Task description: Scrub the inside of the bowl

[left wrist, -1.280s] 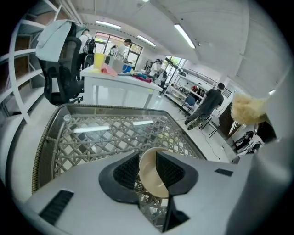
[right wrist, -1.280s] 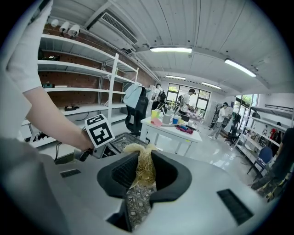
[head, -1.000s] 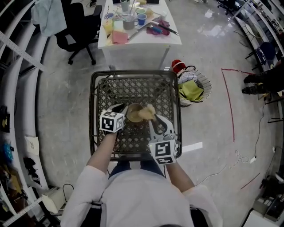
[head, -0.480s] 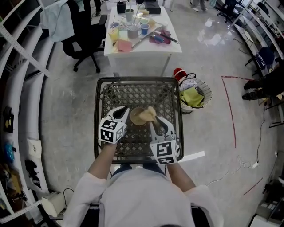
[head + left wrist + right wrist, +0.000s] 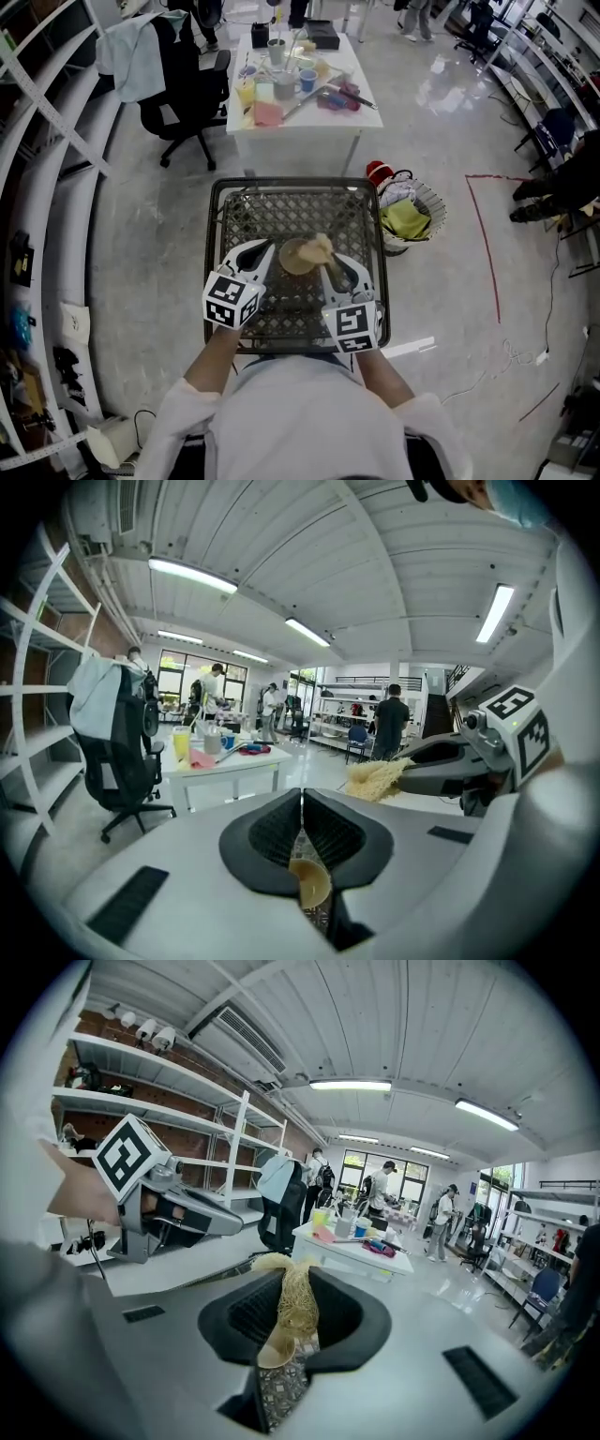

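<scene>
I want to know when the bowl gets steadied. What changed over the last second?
The left gripper closed its jaws on the left rim of the bowl. The right gripper stayed shut on the scrubber over the bowl, and the bowl stayed in place on the mesh table.

A tan bowl and straw-yellow scrubber stand out against the dark, diamond-lattice mesh of a black-framed table.
</scene>
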### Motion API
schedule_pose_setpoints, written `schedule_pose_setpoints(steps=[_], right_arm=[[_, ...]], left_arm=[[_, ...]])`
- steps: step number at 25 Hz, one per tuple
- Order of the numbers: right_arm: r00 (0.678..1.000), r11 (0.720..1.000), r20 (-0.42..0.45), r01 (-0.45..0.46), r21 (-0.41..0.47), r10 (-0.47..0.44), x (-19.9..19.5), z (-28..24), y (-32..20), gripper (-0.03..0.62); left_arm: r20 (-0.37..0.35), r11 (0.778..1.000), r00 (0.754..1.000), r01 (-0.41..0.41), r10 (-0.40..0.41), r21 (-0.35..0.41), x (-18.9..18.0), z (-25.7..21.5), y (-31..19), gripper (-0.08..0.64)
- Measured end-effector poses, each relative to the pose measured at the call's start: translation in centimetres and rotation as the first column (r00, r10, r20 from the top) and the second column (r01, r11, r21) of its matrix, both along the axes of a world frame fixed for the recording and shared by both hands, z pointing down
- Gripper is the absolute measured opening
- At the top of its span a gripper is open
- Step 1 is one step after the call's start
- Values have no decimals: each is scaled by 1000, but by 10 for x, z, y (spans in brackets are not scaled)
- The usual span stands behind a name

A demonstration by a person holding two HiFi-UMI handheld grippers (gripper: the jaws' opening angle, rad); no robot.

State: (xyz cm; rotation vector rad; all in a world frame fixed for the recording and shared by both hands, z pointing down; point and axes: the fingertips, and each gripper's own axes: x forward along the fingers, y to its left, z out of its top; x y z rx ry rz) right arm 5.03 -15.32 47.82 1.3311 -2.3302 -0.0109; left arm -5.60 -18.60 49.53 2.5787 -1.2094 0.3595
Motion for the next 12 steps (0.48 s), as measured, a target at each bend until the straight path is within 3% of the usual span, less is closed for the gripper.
schedule_pose_setpoints(steps=[12], right_arm=[[1000, 1000, 27, -11, 3, 11, 2, -6, 17, 92]], left_arm=[[-4, 999, 1000, 11, -11, 53, -9, -28, 32, 38]])
